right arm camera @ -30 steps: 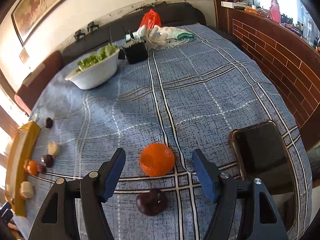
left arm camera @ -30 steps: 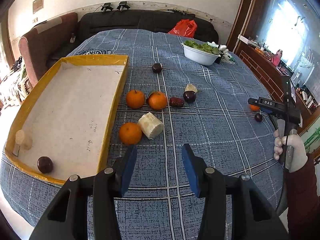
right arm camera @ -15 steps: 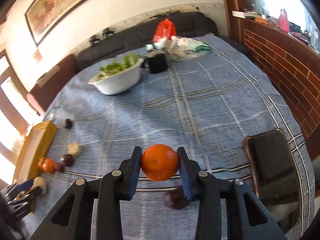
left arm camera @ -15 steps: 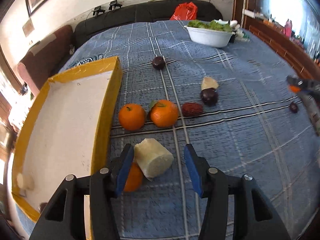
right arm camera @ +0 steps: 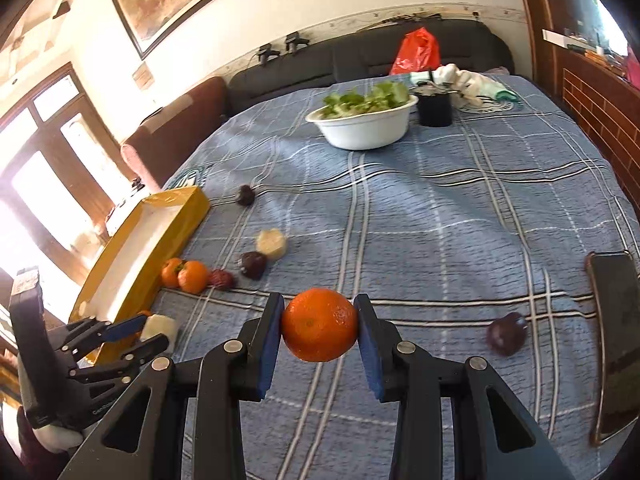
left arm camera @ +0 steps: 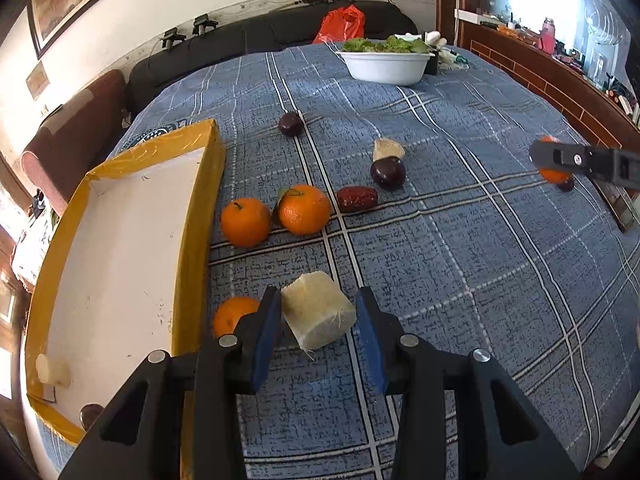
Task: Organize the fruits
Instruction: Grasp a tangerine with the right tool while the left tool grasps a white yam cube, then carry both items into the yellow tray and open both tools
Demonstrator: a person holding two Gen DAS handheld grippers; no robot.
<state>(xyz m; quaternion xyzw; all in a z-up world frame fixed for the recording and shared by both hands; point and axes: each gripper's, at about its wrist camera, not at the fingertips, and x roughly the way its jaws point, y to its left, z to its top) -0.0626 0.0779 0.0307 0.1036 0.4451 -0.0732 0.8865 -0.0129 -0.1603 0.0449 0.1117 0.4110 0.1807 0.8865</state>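
Both grippers have advanced since a second ago: right gripper (right arm camera: 319, 330) now pinches an orange (right arm camera: 319, 325) off the cloth, left gripper (left arm camera: 318, 320) straddles a pale cut chunk (left arm camera: 318, 315)
Left jaws are spread, one pad touching the chunk, not yet clamped; another orange (left arm camera: 230, 315) lies just beside it against the yellow-rimmed tray (left arm camera: 198, 248). Step in hand looks like gathering fruit; next, the left should close, and the right should carry its orange over to the tray

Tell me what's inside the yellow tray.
Inside the yellow tray: a pale chunk and a dark fruit, both near its front corner. The left hand-held gripper hides part of that corner.
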